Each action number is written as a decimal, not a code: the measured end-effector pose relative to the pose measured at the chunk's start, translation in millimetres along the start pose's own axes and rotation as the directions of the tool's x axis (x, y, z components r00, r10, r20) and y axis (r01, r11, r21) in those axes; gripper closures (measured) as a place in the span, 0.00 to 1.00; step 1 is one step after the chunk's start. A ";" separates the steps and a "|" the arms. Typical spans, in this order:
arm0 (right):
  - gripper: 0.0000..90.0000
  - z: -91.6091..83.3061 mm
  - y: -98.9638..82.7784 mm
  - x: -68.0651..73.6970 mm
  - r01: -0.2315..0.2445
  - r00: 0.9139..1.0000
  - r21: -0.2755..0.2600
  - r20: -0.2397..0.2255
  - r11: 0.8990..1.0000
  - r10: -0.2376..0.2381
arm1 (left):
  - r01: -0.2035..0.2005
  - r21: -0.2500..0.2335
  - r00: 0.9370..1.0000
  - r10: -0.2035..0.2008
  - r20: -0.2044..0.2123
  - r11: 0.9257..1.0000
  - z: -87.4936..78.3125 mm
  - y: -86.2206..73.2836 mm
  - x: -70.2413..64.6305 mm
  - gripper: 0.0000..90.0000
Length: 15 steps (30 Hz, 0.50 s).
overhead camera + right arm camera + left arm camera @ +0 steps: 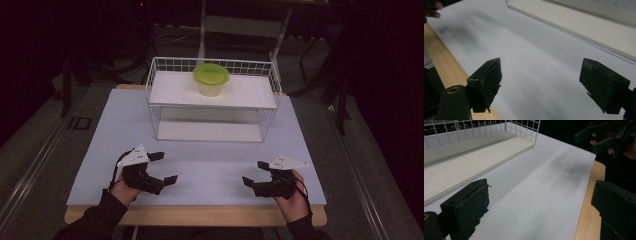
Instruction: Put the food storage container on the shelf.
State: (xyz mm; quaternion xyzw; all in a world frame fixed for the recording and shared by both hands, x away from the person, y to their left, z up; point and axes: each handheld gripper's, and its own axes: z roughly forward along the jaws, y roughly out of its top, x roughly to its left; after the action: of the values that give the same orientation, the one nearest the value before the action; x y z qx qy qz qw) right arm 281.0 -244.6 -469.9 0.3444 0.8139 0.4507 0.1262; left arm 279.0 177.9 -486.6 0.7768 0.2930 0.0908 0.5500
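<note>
Your left gripper (163, 167) and right gripper (255, 172) hover near the tabletop's (210, 160) front edge, fingers spread wide, holding nothing. The green-lidded tub (211, 79) sits on the wire rack's (165, 67) upper shelf, well apart from both.

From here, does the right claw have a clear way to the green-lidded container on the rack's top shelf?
Probably yes: the right claw is open, and the green-lidded plastic container sits uncovered above, with bare table between.
</note>
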 end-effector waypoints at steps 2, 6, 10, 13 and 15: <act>0.20 -2.7 -4.0 -2.1 0.005 1.000 0.002 0.013 1.000 -0.005 | 0.004 0.003 1.000 -0.004 0.003 1.000 -0.4 -1.6 0.6 0.02; 0.20 -7.7 -11.1 -5.5 -0.006 1.000 0.011 0.022 1.000 0.006 | 0.016 0.005 1.000 -0.016 0.010 1.000 0.4 -3.5 2.6 0.02; 0.20 -10.3 -18.6 -8.0 -0.006 0.999 0.033 0.034 0.999 0.005 | 0.008 0.005 1.000 -0.008 0.004 1.000 0.6 -4.6 2.7 0.02; 0.20 -8.1 -23.0 -8.9 0.009 0.999 0.063 0.052 0.998 -0.012 | -0.003 0.014 1.000 0.003 0.005 1.000 0.8 -5.7 1.6 0.02; 0.20 -5.9 -24.2 -8.8 0.012 0.999 0.068 0.048 0.998 -0.015 | -0.005 0.016 1.000 0.005 0.009 1.000 1.0 -5.6 1.1 0.02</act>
State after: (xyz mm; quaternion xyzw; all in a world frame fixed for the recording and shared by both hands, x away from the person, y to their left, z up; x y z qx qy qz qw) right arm 273.6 -263.0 -487.3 0.3539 0.8277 0.4134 0.1372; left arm 278.3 179.0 -492.2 0.7824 0.2893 0.0862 0.5447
